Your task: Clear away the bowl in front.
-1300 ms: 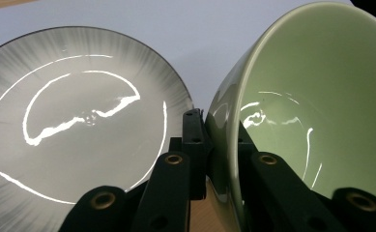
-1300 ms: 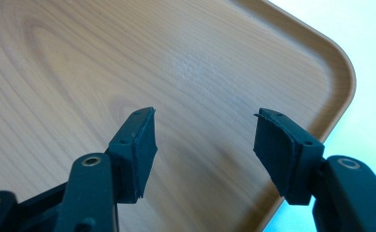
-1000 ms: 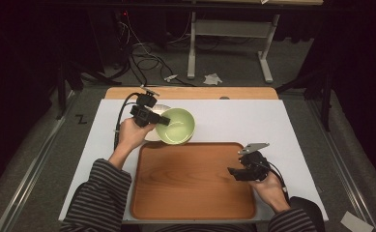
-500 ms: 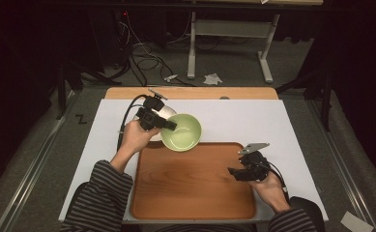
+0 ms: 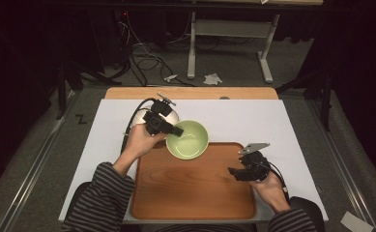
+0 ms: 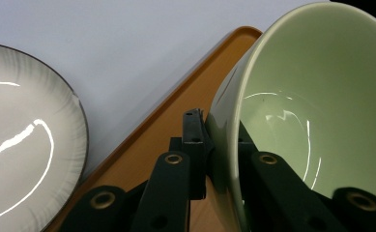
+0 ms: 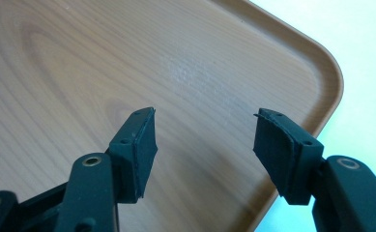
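Observation:
A pale green bowl (image 5: 188,140) hangs tilted over the far left edge of the wooden tray (image 5: 190,193). My left gripper (image 5: 176,131) is shut on the bowl's near rim. In the left gripper view one jaw lies outside the bowl (image 6: 321,96) wall and the other inside, so the left gripper (image 6: 219,131) clamps the rim. My right gripper (image 5: 232,172) is held over the tray's right side, open. Between the right gripper's (image 7: 205,140) pads I see nothing but the tray (image 7: 79,58) surface.
A white plate with a dark rim (image 5: 174,116) lies on the white table mat (image 5: 253,121) just behind my left hand, and it fills the left of the left gripper view (image 6: 21,145). The tray's right corner (image 7: 330,82) borders the mat.
My left gripper has carried the green bowl to the right and toward me, from beside the white plate to over the tray's far edge. The right gripper has stayed where it was.

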Available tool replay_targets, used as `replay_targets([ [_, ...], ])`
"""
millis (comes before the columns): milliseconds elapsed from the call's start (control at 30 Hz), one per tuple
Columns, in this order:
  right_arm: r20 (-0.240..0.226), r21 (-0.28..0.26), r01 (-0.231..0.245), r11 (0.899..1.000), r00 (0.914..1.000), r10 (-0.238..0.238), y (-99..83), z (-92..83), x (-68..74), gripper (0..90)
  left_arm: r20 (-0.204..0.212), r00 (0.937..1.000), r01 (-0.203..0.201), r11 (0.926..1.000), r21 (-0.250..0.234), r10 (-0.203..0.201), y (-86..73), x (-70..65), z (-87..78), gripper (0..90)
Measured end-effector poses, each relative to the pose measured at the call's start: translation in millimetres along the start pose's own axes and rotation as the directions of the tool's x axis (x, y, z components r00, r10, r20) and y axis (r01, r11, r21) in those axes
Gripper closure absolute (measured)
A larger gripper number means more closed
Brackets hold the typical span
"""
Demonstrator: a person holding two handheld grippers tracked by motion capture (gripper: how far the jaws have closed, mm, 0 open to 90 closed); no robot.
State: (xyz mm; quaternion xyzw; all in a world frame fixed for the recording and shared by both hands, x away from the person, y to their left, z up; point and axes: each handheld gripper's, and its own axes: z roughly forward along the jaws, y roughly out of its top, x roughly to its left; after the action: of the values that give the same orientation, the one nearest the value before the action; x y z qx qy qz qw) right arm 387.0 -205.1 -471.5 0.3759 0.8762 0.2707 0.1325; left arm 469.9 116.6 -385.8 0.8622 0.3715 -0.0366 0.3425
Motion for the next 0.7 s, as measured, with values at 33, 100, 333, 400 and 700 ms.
replay_targets([
  [33, 0.000, 0.000, 0.000, 1.000, 1.0000, 0.000, 0.0, 0.0, 0.0, 42.0, 0.000, 1.0000, 0.000, 1.0000, 0.000, 0.000, 0.0, 0.0, 0.0, 83.6],
  [100, -0.002, -0.002, -0.003, 1.000, 1.0000, 0.003, -0.2, 0.0, -0.3, 42.0, 0.004, 0.9999, -0.016, 0.9997, 0.017, 0.016, 0.0, -5.3, 4.0, 83.6],
  [333, -0.002, -0.001, -0.001, 1.000, 1.0000, 0.001, -0.2, -0.1, -0.3, 42.0, 0.024, 0.9985, -0.051, 0.9976, 0.047, 0.050, -0.7, -15.7, 9.7, 83.5],
  [400, -0.005, -0.001, -0.005, 1.000, 1.0000, 0.005, -0.3, 0.0, -0.3, 42.0, 0.032, 0.9981, -0.055, 0.9971, 0.053, 0.053, -0.7, -17.2, 10.8, 83.5],
  [700, -0.004, 0.001, -0.003, 1.000, 1.0000, 0.003, -0.2, 0.2, 0.2, 41.9, 0.052, 0.9970, -0.062, 0.9939, 0.091, 0.057, -4.4, -19.3, 23.4, 83.1],
])
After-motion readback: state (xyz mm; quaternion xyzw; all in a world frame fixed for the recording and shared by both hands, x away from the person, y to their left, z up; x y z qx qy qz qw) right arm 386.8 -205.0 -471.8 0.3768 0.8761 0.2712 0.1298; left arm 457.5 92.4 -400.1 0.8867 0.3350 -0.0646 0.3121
